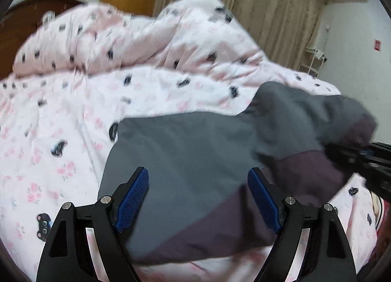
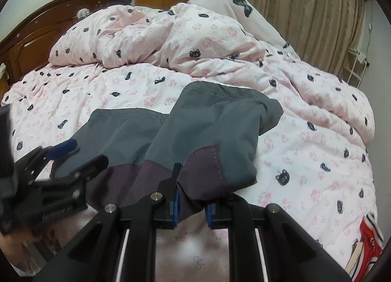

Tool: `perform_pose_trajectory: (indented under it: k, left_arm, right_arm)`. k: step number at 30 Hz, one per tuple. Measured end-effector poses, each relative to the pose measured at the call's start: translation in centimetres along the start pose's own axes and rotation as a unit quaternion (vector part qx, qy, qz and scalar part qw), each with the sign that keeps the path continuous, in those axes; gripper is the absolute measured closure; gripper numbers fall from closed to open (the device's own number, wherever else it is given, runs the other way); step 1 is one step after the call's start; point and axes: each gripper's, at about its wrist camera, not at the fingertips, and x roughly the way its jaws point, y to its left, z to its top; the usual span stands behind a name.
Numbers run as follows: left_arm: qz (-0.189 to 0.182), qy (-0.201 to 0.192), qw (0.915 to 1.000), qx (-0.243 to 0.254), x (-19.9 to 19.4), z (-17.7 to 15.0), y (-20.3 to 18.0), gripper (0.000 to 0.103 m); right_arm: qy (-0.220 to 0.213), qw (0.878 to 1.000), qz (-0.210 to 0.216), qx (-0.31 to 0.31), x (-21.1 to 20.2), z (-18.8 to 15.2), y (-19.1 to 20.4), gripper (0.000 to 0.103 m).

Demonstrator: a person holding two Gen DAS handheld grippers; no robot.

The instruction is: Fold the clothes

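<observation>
Grey-and-purple shorts (image 2: 190,135) spread on the bed (image 2: 305,159), purple hem bunched and pinched in the right claw (image 2: 191,211), legs running ahead – left claw (image 1: 198,198) gaping, empty, poised over the other near edge.

matt woven shorts (image 2: 195,130), seemingly cotton bedding (image 2: 305,150)

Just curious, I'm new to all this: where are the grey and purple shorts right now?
The grey and purple fabric shorts lie mid-bed on the pink cat-print quilt, their near edge pinched in the right tool, while the open left tool hovers over them.
</observation>
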Motion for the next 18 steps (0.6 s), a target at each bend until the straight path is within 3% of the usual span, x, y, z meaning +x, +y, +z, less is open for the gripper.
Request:
perform_pose_trajectory:
  k: [5, 9, 11, 15, 18]
  left_arm:
    - [0.007, 0.006, 0.9995, 0.03, 1.5, -0.9, -0.6, 0.023]
    - [-0.029, 0.012, 0.9994, -0.013, 0.6, -0.4, 1.0, 0.023]
    - [-0.028, 0.005, 0.9987, -0.042, -0.5, 0.3, 2.3, 0.023]
    - [0.017, -0.019, 0.9963, -0.082, -3.0, 2.3, 5.7, 0.023]
    - [0.041, -0.012, 0.9957, -0.083, -3.9, 3.1, 8.1, 0.023]
  right_arm:
    - [-0.011, 0.999, -0.002, -0.042, -0.4, 0.7, 2.3, 0.087]
    - [-0.018, 0.994, -0.014, -0.11, -0.5, 1.1, 5.6, 0.087]
    - [-0.018, 0.989, -0.019, -0.145, -0.3, 1.1, 7.2, 0.087]
    - [-0.018, 0.982, -0.004, -0.187, 0.1, 1.0, 9.8, 0.087]
    - [-0.023, 0.975, 0.004, -0.221, 0.1, 0.6, 11.8, 0.087]
